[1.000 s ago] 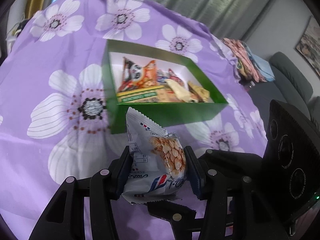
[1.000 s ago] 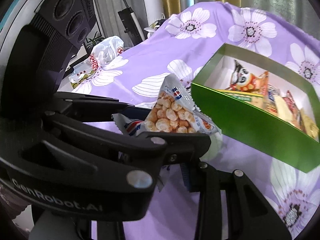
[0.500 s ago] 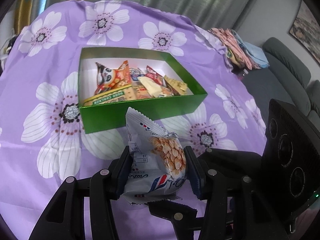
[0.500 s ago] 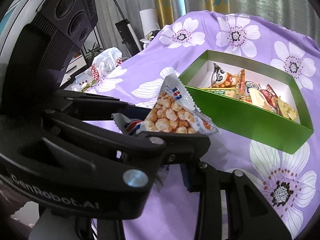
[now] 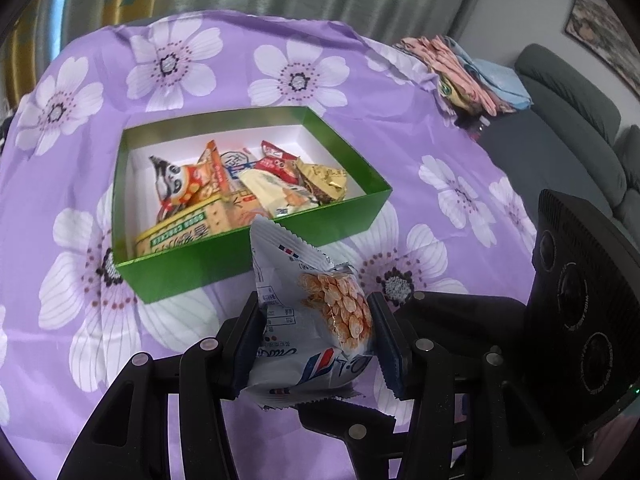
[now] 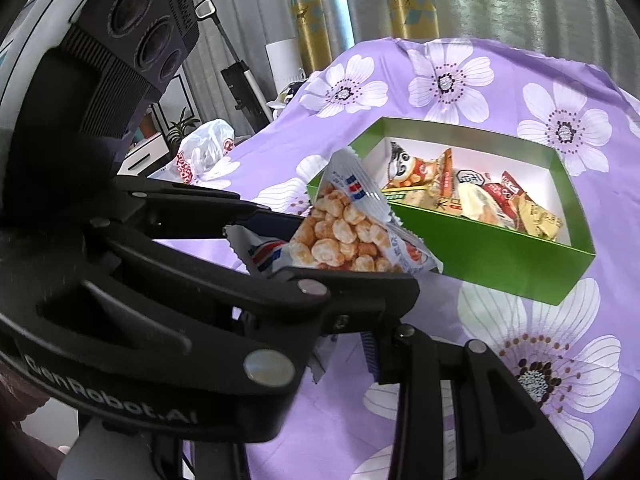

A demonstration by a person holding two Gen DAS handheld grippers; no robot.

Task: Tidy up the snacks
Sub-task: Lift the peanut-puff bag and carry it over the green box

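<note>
Lettering "GenRobot.AI" on left gripper (image 6: 340,256), lower left; it grasps snack packet (image 5: 316,320). Right gripper (image 6: 344,356) state unclear; green box (image 5: 256,256) now appears farther off, lower in frame.

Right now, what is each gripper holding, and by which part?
The left gripper clamps the white snack bag across its lower body, one finger on each side. What the right gripper holds, if anything, cannot be told.

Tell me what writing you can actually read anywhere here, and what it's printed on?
"GenRobot.AI": on the black body of the left gripper, seen from the right wrist view.
Puff snack bag: blue script and small print, too blurred to read.
Cracker pack in the green box: green lettering, unreadable.
Other packets' labels: too small to read.
</note>
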